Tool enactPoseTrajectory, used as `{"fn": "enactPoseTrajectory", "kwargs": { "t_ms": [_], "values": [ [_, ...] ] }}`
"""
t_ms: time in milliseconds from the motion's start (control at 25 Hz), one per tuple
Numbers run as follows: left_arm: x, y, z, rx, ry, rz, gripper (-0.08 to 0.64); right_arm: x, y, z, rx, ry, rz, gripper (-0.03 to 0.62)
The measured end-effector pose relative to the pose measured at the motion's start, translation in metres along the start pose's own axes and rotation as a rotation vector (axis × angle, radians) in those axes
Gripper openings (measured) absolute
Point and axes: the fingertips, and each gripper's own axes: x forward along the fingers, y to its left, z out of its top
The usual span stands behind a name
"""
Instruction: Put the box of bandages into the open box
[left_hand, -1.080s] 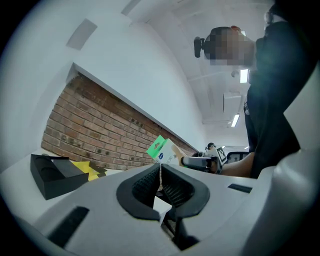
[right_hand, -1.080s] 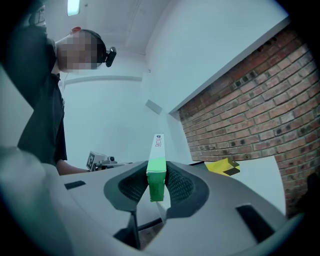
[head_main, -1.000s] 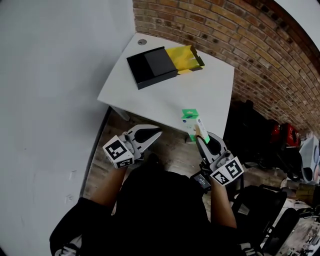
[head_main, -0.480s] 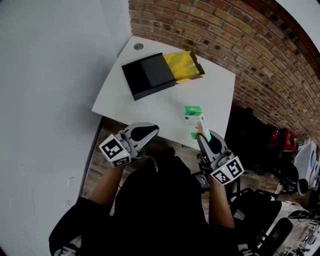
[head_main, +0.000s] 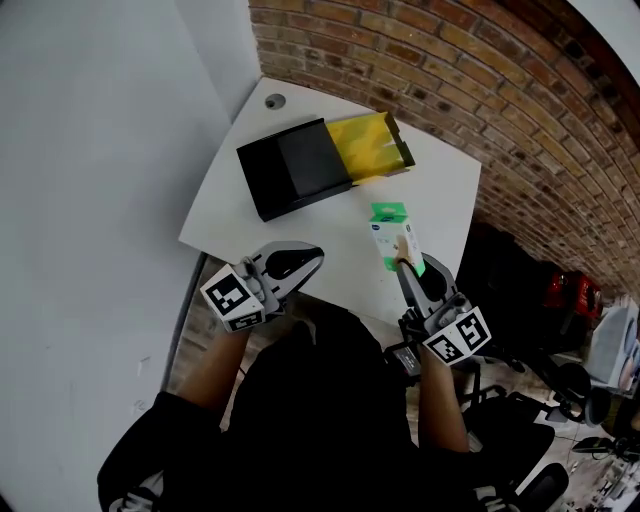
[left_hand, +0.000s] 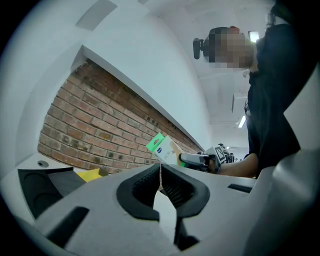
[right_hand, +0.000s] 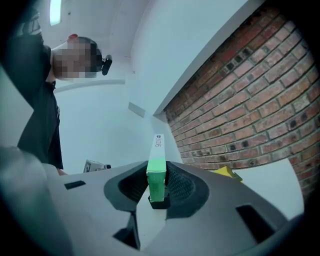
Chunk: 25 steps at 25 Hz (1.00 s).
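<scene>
The box of bandages (head_main: 393, 232), white with a green end, is held upright over the near right part of the white table (head_main: 440, 195); my right gripper (head_main: 409, 262) is shut on its lower end. In the right gripper view the box of bandages (right_hand: 156, 167) stands edge-on between the pads of the right gripper (right_hand: 157, 181). The open box (head_main: 305, 166), black with a yellow inside (head_main: 370, 142), lies farther back on the table. My left gripper (head_main: 308, 264) hovers at the table's near edge, shut and with nothing in it. From the left gripper view the box of bandages (left_hand: 163, 148) shows beyond the left gripper (left_hand: 160, 176).
A brick wall (head_main: 480, 90) runs behind the table and a white wall (head_main: 100, 150) stands to its left. A round cable hole (head_main: 274, 101) sits in the table's far corner. Dark chairs (head_main: 560, 390) stand on the floor at the right.
My right gripper has carried the box of bandages forward from the table's near edge to over the tabletop, closer to the open box. The left gripper has kept its place at the near edge.
</scene>
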Motion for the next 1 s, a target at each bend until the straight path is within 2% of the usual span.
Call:
{"fn": "enactPoseTrajectory", "kwargs": {
  "t_ms": [160,400,720,1000],
  "values": [
    [0.008,0.009,0.006,0.007,0.006,0.025,0.021,0.008,-0.013,0.008,0.020,-0.003,0.019,0.091],
    [0.047,0.044,0.015,0.025,0.031,0.048,0.021,0.030,-0.073,0.020,0.032,0.020,0.014,0.091],
    [0.079,0.068,0.023,0.037,0.055,0.055,0.021,0.064,-0.117,0.026,0.027,0.050,0.032,0.091],
    [0.093,0.112,0.015,0.038,0.112,0.077,0.021,0.111,-0.156,0.018,0.016,0.063,-0.015,0.091]
  ]
}}
